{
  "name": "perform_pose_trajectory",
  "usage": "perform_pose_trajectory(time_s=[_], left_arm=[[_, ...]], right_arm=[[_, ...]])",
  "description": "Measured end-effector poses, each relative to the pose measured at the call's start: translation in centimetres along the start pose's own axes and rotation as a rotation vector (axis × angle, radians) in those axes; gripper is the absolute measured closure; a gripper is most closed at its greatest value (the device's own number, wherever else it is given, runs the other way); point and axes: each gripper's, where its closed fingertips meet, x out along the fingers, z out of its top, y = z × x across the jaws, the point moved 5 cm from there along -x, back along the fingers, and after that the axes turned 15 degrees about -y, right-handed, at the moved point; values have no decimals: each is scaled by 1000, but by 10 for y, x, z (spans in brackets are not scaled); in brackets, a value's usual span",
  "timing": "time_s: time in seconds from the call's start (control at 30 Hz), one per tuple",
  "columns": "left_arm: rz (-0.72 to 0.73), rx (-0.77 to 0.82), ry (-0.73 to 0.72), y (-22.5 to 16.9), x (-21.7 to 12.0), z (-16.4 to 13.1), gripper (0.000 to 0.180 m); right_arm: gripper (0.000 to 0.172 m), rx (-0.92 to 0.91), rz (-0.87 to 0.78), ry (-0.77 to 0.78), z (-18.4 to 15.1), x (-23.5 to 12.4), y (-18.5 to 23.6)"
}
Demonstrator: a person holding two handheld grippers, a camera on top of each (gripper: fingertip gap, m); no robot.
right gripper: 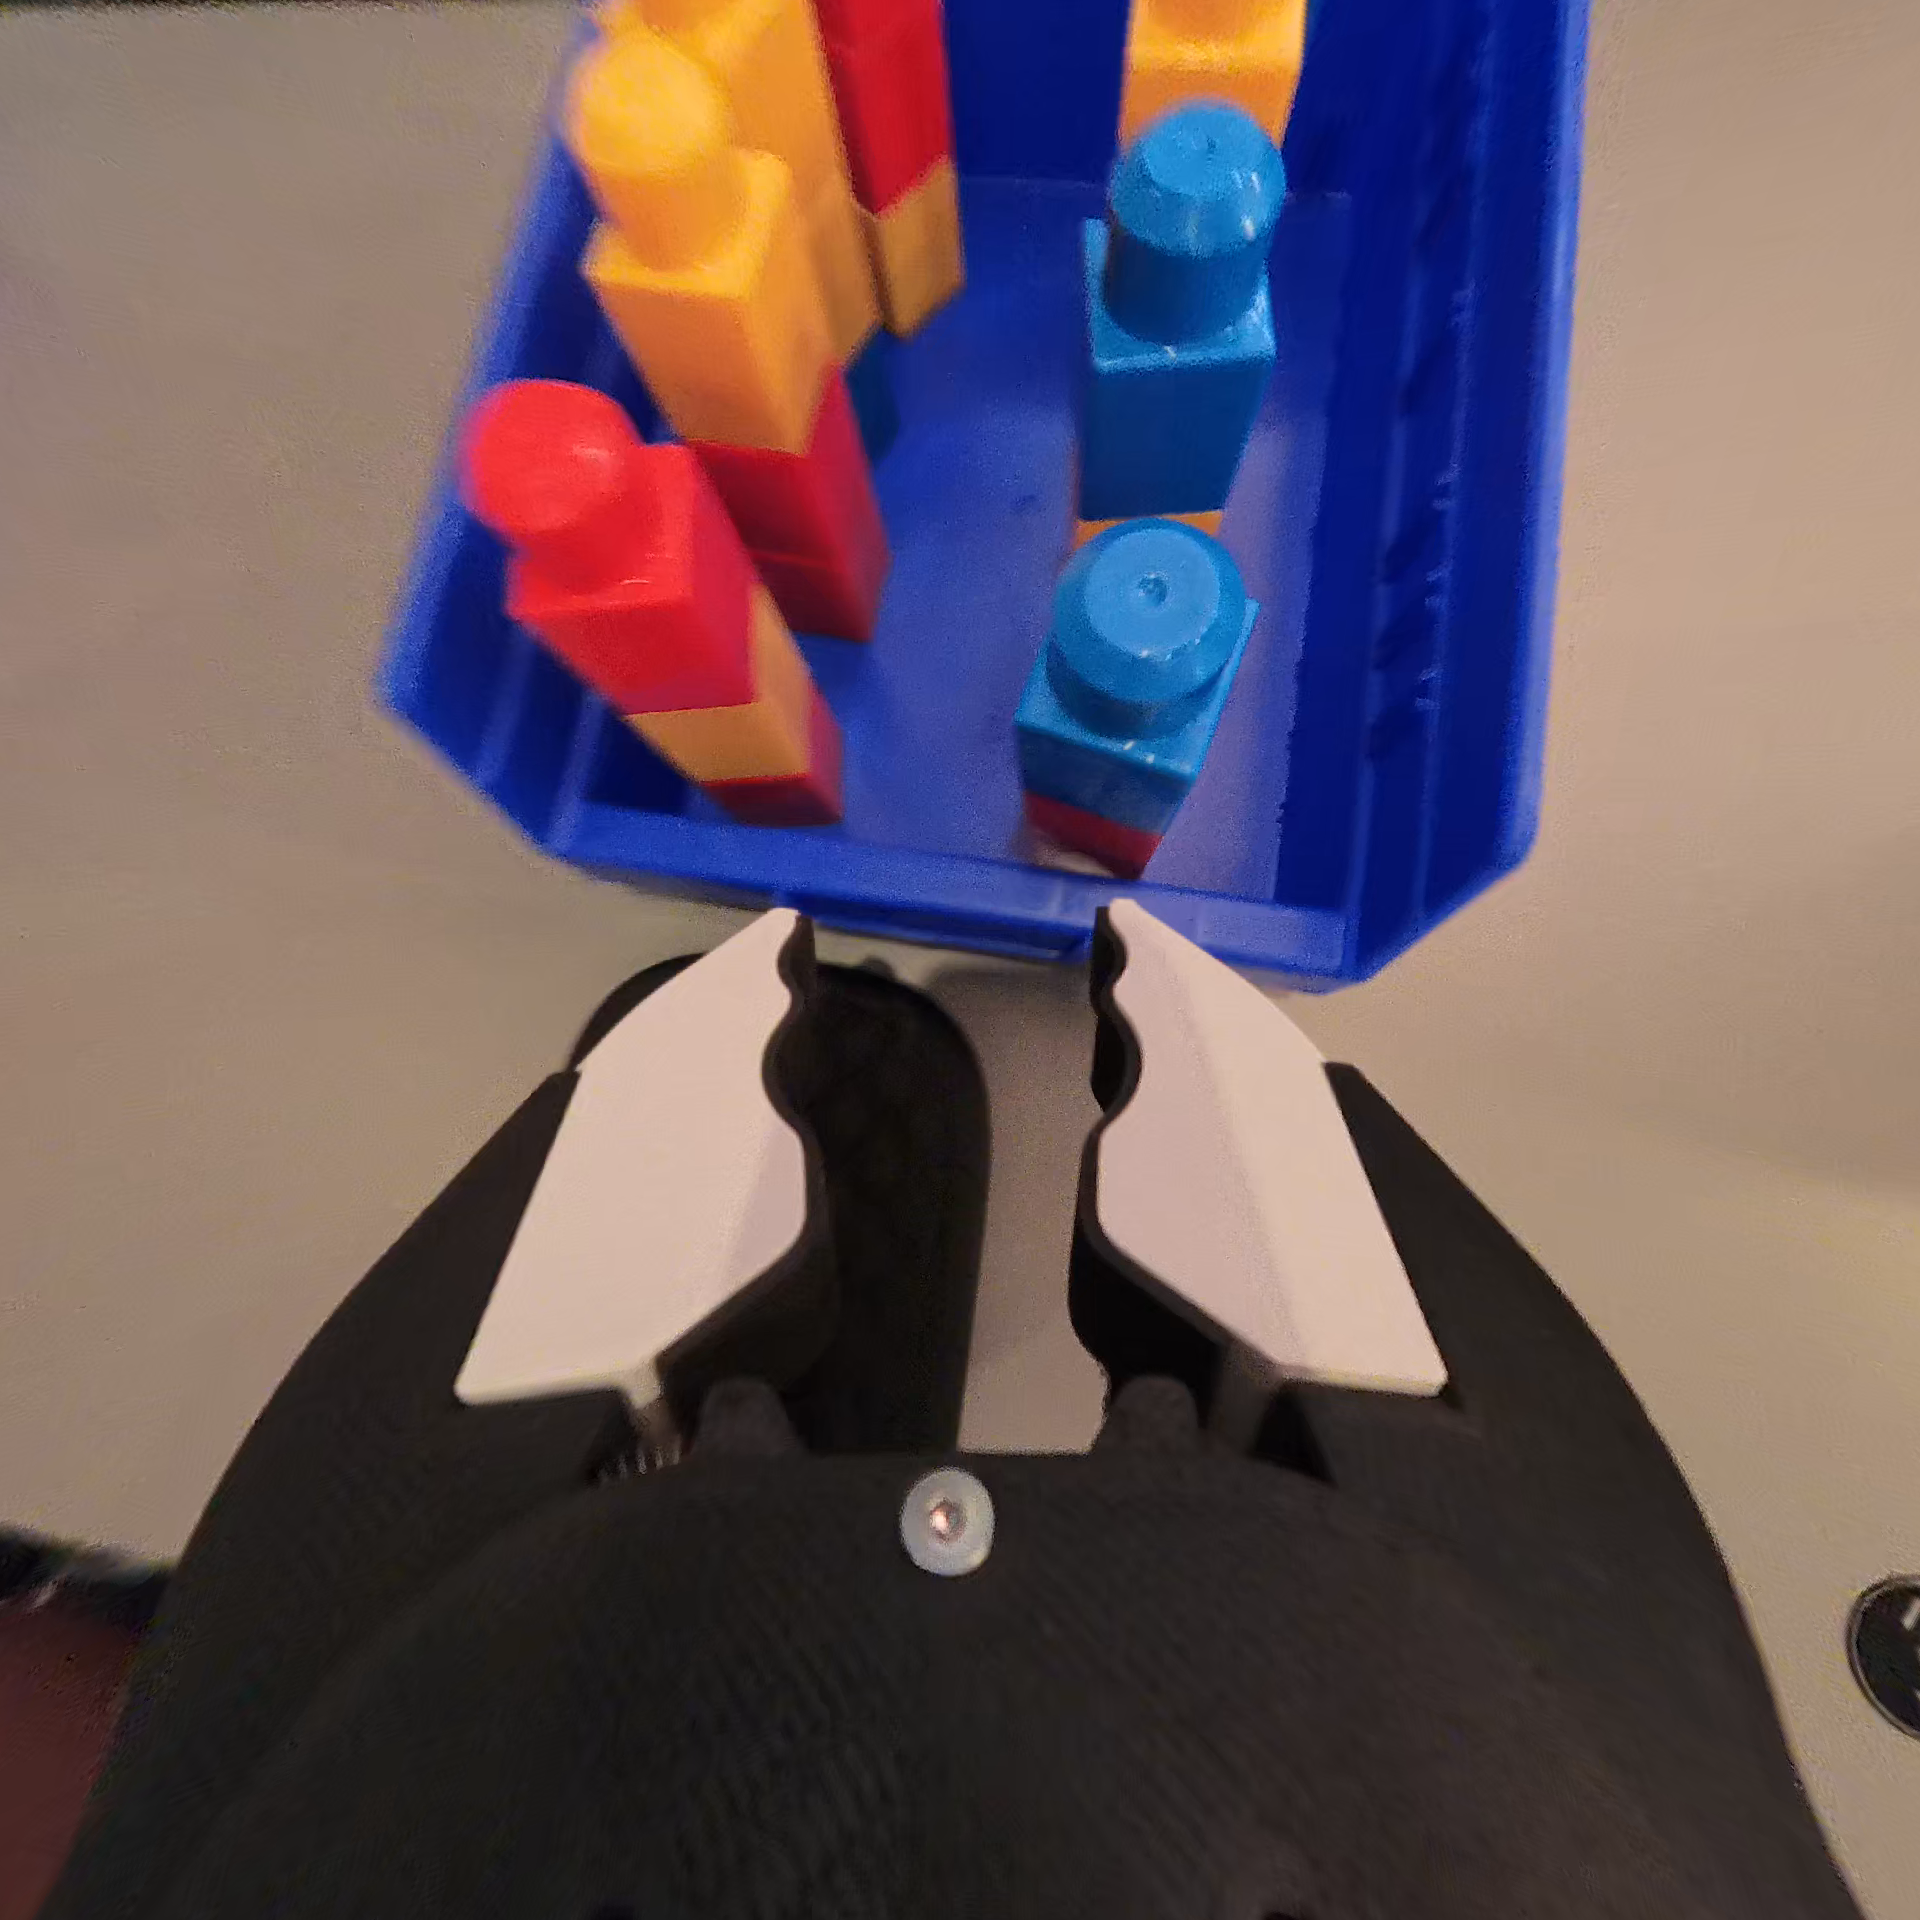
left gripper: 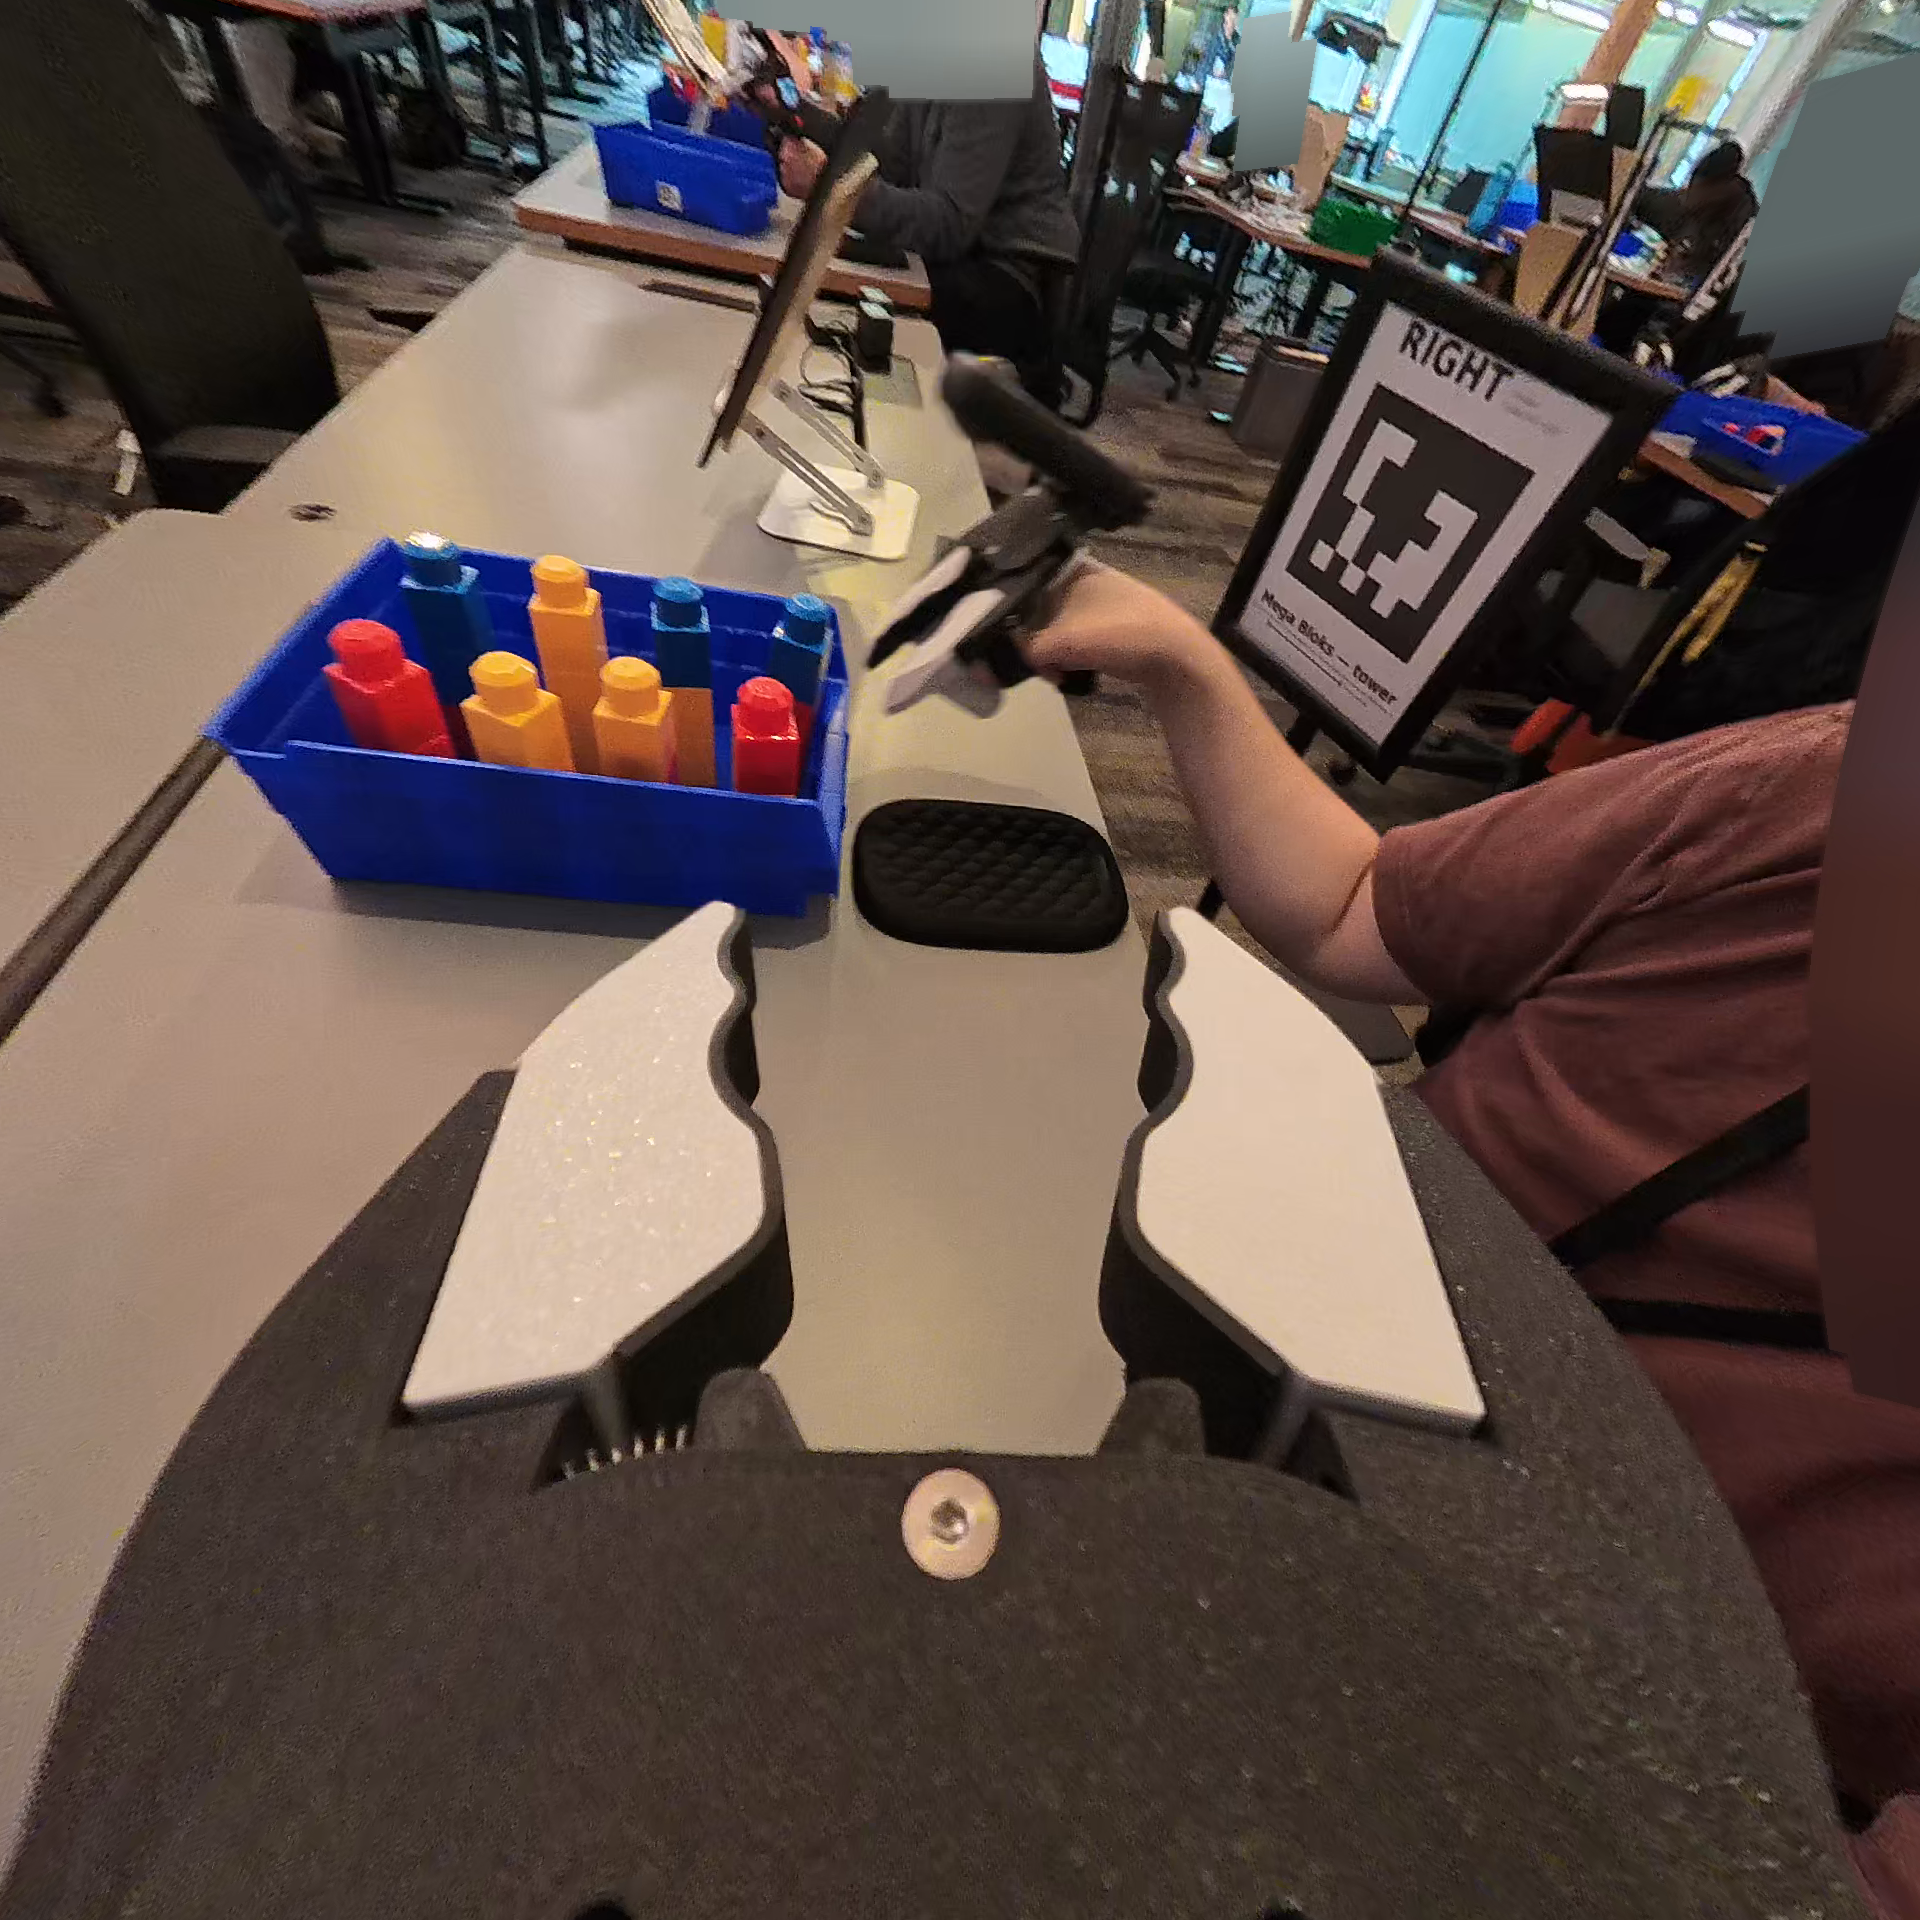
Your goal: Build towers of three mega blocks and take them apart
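Observation:
A blue bin stands on the grey table and holds several upright towers of red, orange and blue mega blocks. My left gripper is open and empty, low over the table in front of the bin. My right gripper is open and empty, looking down from above the bin's near wall. Inside stand a red-topped tower and a blue-topped tower close to that wall. In the left wrist view the right gripper hovers to the right of the bin, held by a hand.
A black quilted pad lies on the table right of the bin. A framed sign stands at the right. A tablet on a stand is farther back. A person in a maroon shirt sits at the right. Some 40 cm of space lies between my two pairs of fingers.

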Motion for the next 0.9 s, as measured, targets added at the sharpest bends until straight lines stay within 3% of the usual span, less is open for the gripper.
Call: perform_pose_trajectory(time_s=[0.1,0.2,0.3,0.4,0.67,0.77,0.9], left_arm=[[73,14,-58,4,-23,11,109],[141,22,-104,8,-46,18,109],[271,35,-119,17,-75,21,109],[496,25,-142,36,-115,20,108],[1086,-137,-137,82,-233,-14,109],[1217,-204,-66,91,-257,-33,109],[1288,-324,75,102,-270,-61,106]], right_arm=[[124,-14,-25,-163,33,-40,-11],[125,-17,-37,-172,57,-42,-37],[125,-55,-60,-115,73,-17,-68],[125,-49,-55,-28,79,22,-97],[125,-28,-10,280,59,95,-117],[125,-32,-27,390,50,109,-119],[130,-34,-54,492,42,124,-120]])
